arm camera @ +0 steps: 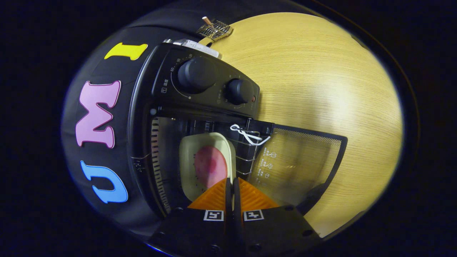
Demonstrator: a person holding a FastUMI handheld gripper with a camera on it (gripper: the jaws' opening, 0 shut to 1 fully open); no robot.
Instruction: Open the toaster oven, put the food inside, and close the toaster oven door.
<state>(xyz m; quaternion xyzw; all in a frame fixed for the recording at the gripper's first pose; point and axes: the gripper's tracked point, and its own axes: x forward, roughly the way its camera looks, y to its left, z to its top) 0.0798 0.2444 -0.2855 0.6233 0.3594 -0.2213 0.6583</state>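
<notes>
The black toaster oven (142, 107) stands against the booth wall, seen turned on its side, with two round knobs (196, 74) on its control panel. Its glass door (300, 160) hangs fully open over the wooden table. Inside, on the wire rack (246, 157), rests a cream plate (189, 167) holding a round pink piece of food (210, 165). My gripper (231, 180) reaches into the oven mouth, its fingers pressed close together on the plate's near rim.
A white cord loop (246, 134) is tied at the door hinge. A small wire grill tool with a wooden handle (214, 30) lies on the light wooden table (321, 78) beyond the oven. The door's dark handle (314, 196) sticks out beside my fingers.
</notes>
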